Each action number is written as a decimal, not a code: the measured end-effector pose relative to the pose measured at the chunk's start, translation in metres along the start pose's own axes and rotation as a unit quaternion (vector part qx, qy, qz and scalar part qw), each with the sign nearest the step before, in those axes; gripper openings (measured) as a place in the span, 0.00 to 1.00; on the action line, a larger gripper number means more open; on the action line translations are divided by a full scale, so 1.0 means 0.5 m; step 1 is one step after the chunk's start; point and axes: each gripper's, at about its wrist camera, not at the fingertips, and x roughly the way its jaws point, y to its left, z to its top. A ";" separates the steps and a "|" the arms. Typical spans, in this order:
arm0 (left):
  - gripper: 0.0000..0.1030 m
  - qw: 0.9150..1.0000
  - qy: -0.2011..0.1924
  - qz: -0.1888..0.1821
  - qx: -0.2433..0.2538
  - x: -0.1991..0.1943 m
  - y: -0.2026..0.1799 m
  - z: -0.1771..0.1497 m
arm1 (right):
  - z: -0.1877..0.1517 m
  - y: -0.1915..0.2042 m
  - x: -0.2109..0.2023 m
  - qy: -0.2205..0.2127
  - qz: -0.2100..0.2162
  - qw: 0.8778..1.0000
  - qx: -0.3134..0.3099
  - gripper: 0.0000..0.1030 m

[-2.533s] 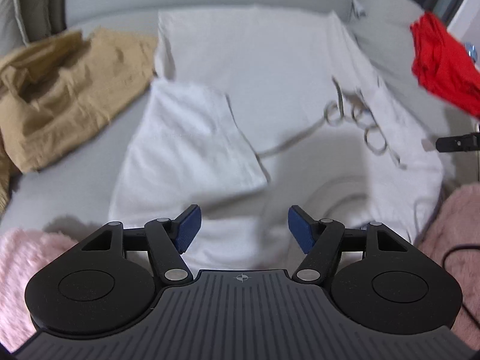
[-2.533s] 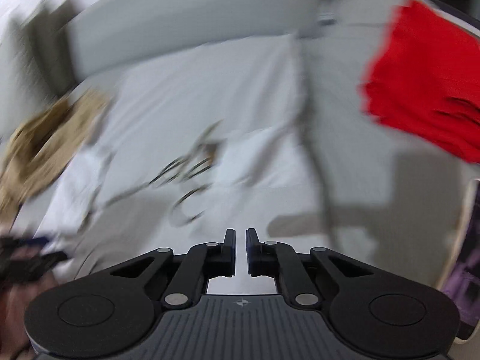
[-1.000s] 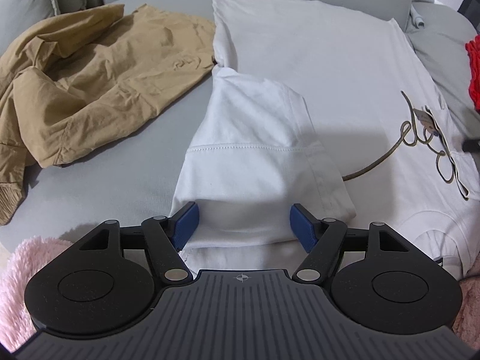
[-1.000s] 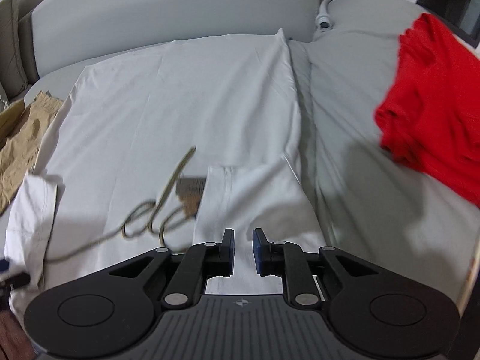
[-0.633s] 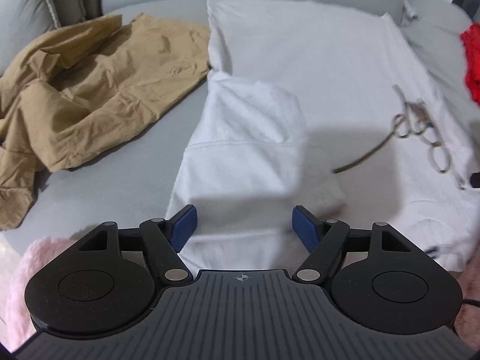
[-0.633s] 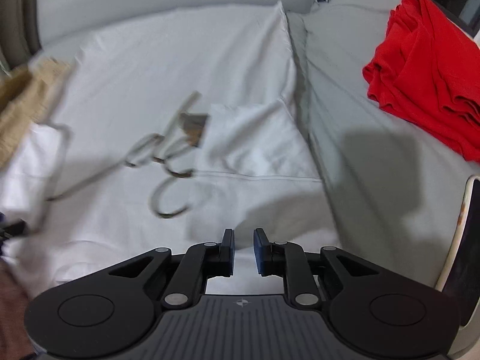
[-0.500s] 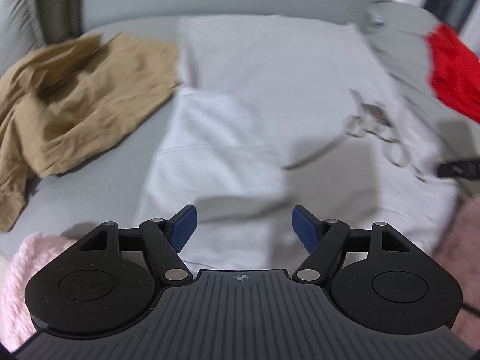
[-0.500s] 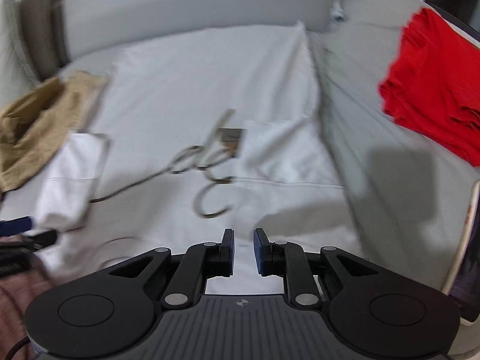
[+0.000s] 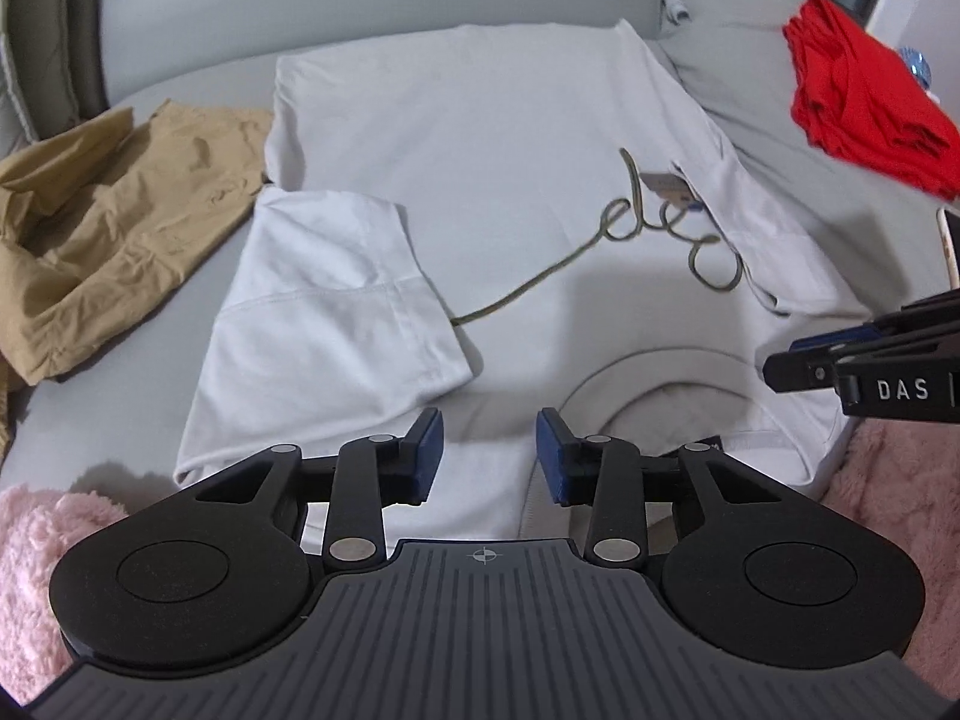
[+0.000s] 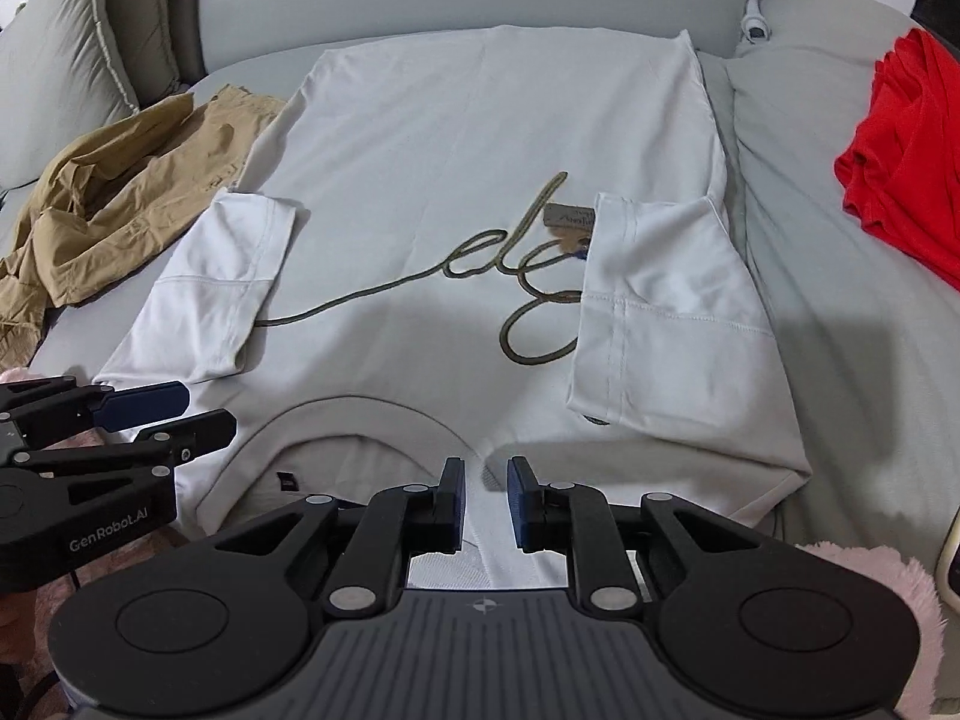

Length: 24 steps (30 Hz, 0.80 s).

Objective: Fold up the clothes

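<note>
The left gripper (image 9: 489,459) is closing with nothing between its jaws, hovering over the shoulder of a white T-shirt (image 9: 498,138). The right gripper (image 10: 485,504), jaws narrow and gripping nothing, is hanging over the collar (image 10: 354,414). The shirt is lying flat on a grey sofa (image 10: 840,324), both sleeves folded inward, between a tan garment (image 10: 114,204) and red clothes (image 10: 906,150).

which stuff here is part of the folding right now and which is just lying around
In the job:
white t-shirt, both sleeves folded in
left gripper, jaws closing, nothing between them
right gripper, narrowly open at the collar edge

Lying about:
tan garment
red garment
grey sofa
pink fluffy fabric
</note>
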 end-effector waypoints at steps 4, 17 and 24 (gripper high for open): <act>0.43 1.000 0.016 0.001 0.014 0.010 0.000 -0.013 | -0.028 -0.004 0.017 -0.002 -0.005 1.000 -0.012 0.18; 0.57 0.985 0.164 -0.017 0.047 0.020 0.005 -0.053 | -0.100 -0.006 -0.010 0.084 0.001 0.996 0.004 0.32; 0.59 0.994 0.107 -0.035 -0.015 -0.021 0.043 -0.021 | -0.079 -0.021 -0.067 0.026 0.028 0.999 0.028 0.34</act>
